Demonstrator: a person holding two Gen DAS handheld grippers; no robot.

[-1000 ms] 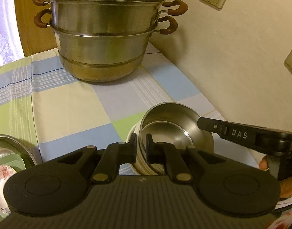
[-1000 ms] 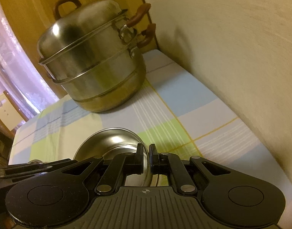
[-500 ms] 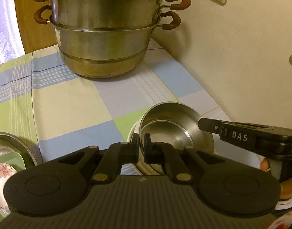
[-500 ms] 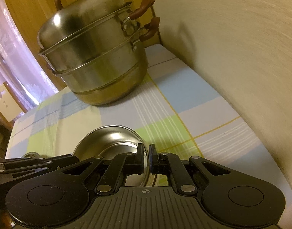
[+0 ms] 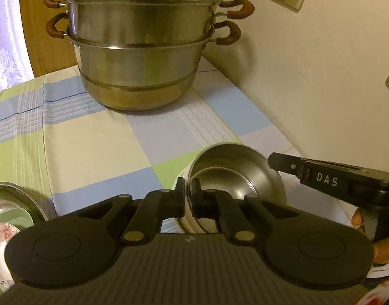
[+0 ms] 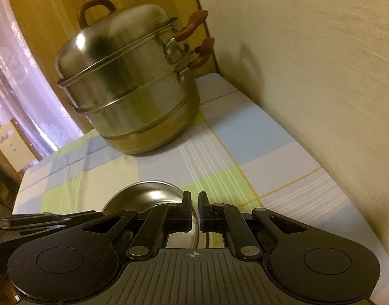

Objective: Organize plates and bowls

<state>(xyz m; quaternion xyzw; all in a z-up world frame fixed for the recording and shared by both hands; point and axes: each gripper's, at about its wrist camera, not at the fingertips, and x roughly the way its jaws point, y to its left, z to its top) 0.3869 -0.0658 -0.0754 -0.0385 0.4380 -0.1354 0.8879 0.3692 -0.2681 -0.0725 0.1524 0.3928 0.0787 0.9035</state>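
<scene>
Pinching opposite rims of the shiny round steel bowl [image 5: 235, 175]: my left gripper [image 5: 187, 193] clamps the near-left edge, my right gripper [image 6: 194, 211] the other. It sits nested in a white bowl [image 5: 180, 218] on the checked tablecloth [image 5: 93, 147]. Best lift both sides level, slowly. Beyond: big two-tier steel steamer pot [image 5: 141, 58].

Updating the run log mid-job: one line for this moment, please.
left gripper: shut on bowl rim | right gripper: shut on opposite rim | bowl: tilted above checked cloth | steamer pot: behind, apart
</scene>
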